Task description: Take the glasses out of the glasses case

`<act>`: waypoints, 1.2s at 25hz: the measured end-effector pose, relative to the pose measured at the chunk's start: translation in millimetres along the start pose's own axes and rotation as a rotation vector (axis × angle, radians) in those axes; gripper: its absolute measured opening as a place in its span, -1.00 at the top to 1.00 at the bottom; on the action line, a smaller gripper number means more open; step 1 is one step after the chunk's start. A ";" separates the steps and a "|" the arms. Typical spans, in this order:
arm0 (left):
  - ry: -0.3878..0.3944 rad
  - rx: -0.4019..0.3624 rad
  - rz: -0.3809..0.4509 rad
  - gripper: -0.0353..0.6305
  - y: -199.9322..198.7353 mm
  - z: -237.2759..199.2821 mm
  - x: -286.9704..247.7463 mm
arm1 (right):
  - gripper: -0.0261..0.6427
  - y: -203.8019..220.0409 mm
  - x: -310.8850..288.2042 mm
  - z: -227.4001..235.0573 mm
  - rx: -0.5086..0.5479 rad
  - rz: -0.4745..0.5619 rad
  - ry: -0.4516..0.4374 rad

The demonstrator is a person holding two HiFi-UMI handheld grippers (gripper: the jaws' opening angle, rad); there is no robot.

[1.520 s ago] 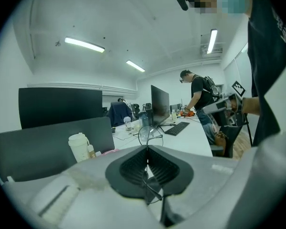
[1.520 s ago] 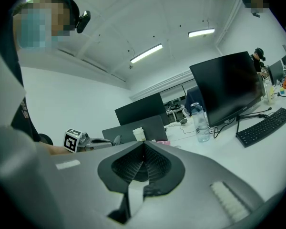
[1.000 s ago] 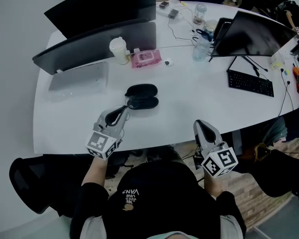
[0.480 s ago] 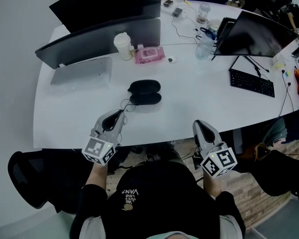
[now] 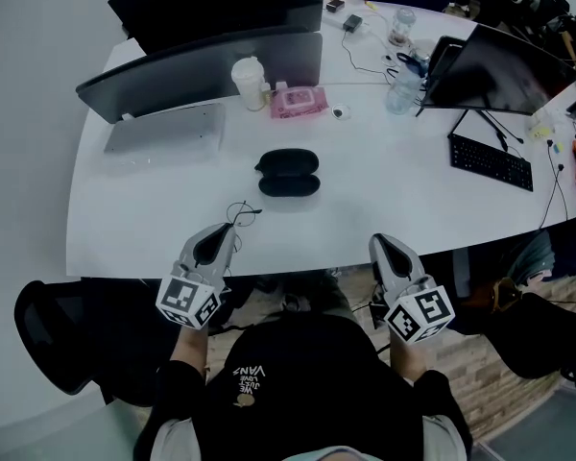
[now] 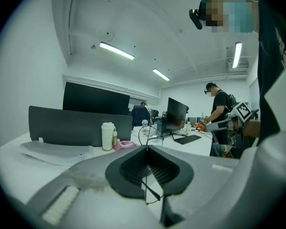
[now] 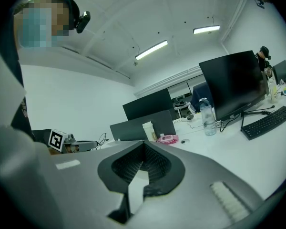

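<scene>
Glasses [image 5: 242,210], thin and wire-rimmed, are pinched in the left tongs [image 5: 232,227] near the desk's [image 5: 125,221] front edge. Black glasses case [image 5: 288,173] lies open mid-desk. Right tongs [image 5: 379,244] are closed and empty.

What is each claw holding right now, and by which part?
The left claw pinches the glasses by their thin wire frame; right claw holds nothing.

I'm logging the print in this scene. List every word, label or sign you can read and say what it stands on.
"VANS": upside down on the person's black top; the smaller lines beside it are too small to be sure of.
Cubes on the left gripper and right gripper: square patterns only, no letters.
Pink pack, keyboard: print too small to read.
</scene>
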State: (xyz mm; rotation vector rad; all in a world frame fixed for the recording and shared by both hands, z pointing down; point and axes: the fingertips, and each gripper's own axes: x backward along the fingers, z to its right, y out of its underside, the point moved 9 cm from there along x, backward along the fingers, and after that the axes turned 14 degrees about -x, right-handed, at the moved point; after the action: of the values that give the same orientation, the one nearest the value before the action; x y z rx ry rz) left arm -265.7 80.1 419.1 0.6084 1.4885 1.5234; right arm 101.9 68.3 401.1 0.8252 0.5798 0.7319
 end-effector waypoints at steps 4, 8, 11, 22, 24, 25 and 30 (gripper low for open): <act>-0.010 0.012 -0.015 0.87 6.8 -1.0 10.8 | 0.93 4.5 -2.8 -5.4 0.007 -0.012 -0.008; -0.032 0.032 -0.023 0.87 12.1 -2.4 20.8 | 0.93 8.4 -5.6 -10.1 0.009 -0.021 -0.014; -0.051 0.046 -0.028 0.87 16.8 -5.2 26.5 | 0.93 11.7 -8.7 -11.9 0.007 -0.027 -0.016; -0.122 0.090 -0.046 0.87 26.5 -13.4 44.7 | 0.93 17.9 -17.6 -16.3 0.000 -0.041 -0.033; -0.131 0.095 -0.049 0.87 27.6 -15.6 47.0 | 0.93 18.5 -20.4 -17.7 0.000 -0.045 -0.036; -0.136 0.097 -0.051 0.87 28.2 -16.7 47.9 | 0.93 18.5 -21.9 -18.4 0.000 -0.048 -0.037; -0.154 0.106 -0.060 0.87 31.0 -18.3 51.5 | 0.93 19.7 -26.2 -17.5 0.003 -0.058 -0.041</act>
State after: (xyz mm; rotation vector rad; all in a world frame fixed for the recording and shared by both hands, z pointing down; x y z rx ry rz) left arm -313.7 117.9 433.9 0.7209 1.4622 1.3279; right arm 66.5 65.1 412.0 0.8207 0.5660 0.6606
